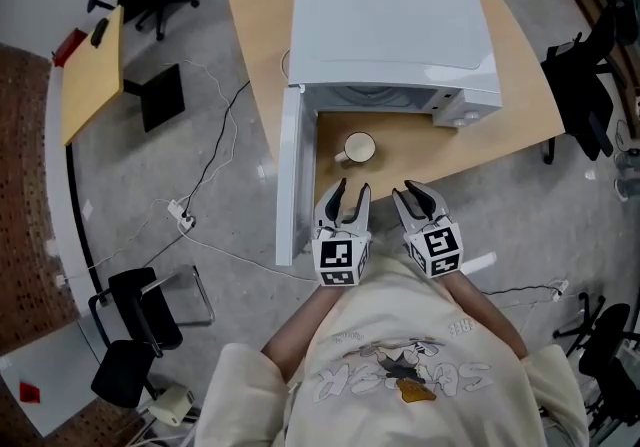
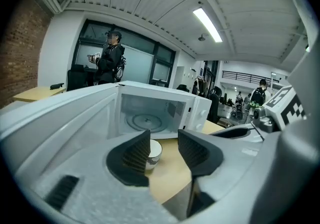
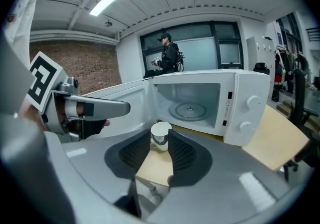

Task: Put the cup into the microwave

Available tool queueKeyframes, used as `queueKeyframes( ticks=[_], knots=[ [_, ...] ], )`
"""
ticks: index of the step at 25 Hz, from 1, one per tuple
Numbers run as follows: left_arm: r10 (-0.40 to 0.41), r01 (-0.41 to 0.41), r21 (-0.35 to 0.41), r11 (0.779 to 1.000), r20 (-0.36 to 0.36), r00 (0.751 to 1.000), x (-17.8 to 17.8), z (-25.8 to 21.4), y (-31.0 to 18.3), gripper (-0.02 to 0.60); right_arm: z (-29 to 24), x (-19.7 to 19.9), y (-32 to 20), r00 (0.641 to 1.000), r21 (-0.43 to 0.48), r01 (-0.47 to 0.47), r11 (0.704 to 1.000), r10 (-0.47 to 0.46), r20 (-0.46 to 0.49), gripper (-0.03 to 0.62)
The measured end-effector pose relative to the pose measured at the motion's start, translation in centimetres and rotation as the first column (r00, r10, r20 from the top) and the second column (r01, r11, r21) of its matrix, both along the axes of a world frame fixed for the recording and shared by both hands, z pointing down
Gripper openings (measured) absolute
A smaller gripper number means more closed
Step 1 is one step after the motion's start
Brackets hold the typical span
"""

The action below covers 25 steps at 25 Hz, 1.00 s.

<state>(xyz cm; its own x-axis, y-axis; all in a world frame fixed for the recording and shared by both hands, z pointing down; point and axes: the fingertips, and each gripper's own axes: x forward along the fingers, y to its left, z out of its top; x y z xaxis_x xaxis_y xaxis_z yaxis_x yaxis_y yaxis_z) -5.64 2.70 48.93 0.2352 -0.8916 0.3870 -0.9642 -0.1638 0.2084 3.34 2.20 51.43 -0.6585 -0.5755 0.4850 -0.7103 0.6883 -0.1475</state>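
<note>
Microwave door found opened. Cup seated on table, 6 o'clock of cavity, ungripped. Left gripper, right gripper: jaws parted, nothing held. Grasp, insertion outstanding.

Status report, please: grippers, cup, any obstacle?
Left hand-held gripper open, empty. Right hand-held gripper open, empty. Cup upright on table before microwave; door open. Path clear.

Grey floor, brick wall

Open microwave ahead; cup in front; door likely crowds left.
</note>
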Motion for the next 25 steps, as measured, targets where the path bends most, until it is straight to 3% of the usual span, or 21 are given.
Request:
queueKeyframes(
  ticks=[5,11,18,23,25],
  knots=[
    [0.039,-0.037,-0.079,0.996,0.023,0.999,0.7,3.0,-2.1,0.321,0.1,0.0,-0.7,1.0,-0.014,0.02,1.0,-0.02,-0.02,0.124],
    [0.045,-0.037,-0.098,0.994,0.087,0.995,0.9,7.0,-6.4,0.431,0.8,1.3,-1.9,0.999,-0.047,0.018,0.999,-0.019,-0.03,0.124],
    [0.094,-0.069,-0.161,0.985,0.158,0.983,0.4,12.5,-9.7,0.48,1.2,2.8,-2.1,0.998,-0.057,0.023,0.998,-0.026,-0.057,0.121],
    [0.125,-0.085,-0.2,0.976,0.196,0.973,0.5,14.5,-11.1,0.479,2.0,4.5,-2.7,0.998,-0.076,-0.014,0.997,0.008,-0.07,0.121],
    [0.135,-0.09,-0.208,0.974,0.213,0.968,0.4,14.6,-11.3,0.446,1.8,4.9,-3.0,0.997,-0.076,-0.029,0.997,0.024,-0.07,0.121]
  ],
)
